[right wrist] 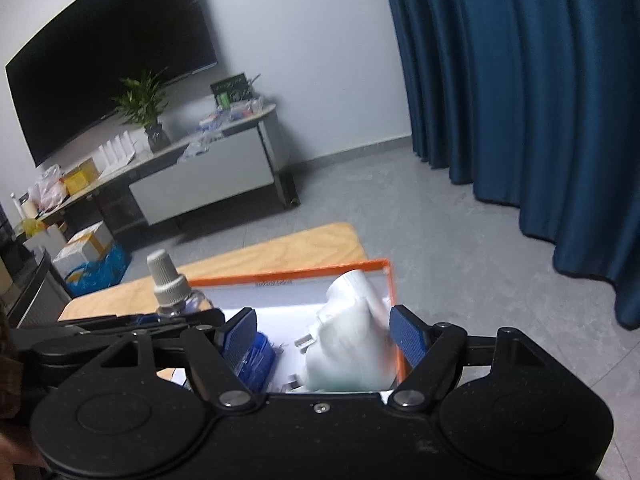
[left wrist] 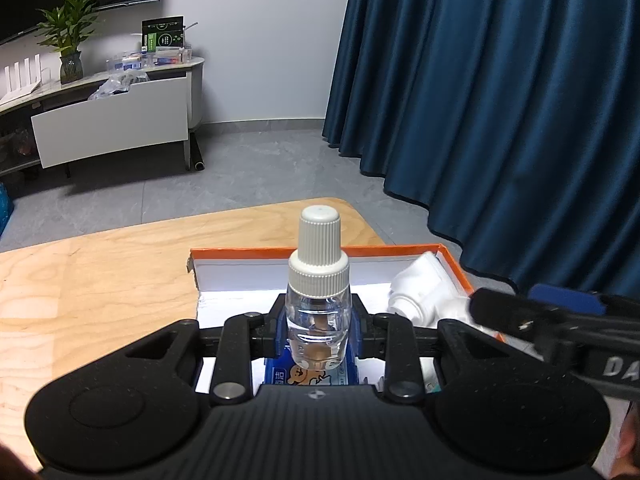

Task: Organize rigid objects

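The left gripper (left wrist: 319, 330) clamps an upright clear bottle (left wrist: 319, 300) over the orange box (left wrist: 316, 251); the right gripper (right wrist: 326, 336) gapes.

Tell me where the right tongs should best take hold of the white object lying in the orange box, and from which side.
Probably across the wide body of the white object, coming down from above. It lies tilted against the wall of the orange box, its narrow neck pointing away, so a side approach looks blocked. The open right tongs already straddle it.

Clear bottle (left wrist: 319, 320) with ribbed white cap (left wrist: 319, 248); orange-edged white box (left wrist: 320, 251); blue curtain (left wrist: 500, 92); pale wood-grain table (left wrist: 100, 280).
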Demonstrator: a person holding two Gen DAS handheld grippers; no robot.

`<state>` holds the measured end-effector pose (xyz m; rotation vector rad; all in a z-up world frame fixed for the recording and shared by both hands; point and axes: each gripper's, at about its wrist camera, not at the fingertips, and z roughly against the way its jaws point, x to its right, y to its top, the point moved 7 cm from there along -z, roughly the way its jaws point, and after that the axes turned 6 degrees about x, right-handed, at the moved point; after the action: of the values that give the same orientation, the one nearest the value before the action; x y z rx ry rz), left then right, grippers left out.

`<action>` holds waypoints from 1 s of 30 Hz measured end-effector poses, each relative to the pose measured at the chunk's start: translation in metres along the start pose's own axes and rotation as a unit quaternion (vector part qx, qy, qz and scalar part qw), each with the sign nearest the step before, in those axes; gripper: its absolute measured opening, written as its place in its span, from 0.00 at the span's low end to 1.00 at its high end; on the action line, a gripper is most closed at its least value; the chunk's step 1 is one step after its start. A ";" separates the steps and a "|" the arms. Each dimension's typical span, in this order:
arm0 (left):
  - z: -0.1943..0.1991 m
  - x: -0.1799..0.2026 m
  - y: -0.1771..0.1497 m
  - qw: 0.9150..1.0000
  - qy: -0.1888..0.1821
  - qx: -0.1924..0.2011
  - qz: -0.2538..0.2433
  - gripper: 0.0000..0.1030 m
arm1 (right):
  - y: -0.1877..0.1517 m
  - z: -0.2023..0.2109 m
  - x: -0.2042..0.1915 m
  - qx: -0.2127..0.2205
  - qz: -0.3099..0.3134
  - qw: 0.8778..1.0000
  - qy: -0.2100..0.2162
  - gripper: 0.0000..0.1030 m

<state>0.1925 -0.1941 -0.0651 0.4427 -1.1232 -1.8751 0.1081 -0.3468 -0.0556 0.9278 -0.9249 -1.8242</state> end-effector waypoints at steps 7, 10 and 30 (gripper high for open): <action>-0.009 0.013 0.004 0.999 -0.046 -0.002 -0.008 0.30 | 0.001 0.016 0.008 0.017 -0.018 1.000 -0.005 0.86; -0.009 0.017 0.004 0.999 -0.052 -0.002 -0.016 0.37 | 0.003 0.020 0.011 0.019 -0.020 1.000 -0.005 0.86; 0.093 0.009 -0.017 1.000 0.020 0.024 0.005 1.00 | -0.012 0.100 0.006 0.020 -0.003 1.000 0.017 0.87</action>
<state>0.1166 -0.1494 -0.0286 0.4976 -1.1432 -1.8256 0.0150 -0.3261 -0.0225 0.9851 -0.9404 -1.7950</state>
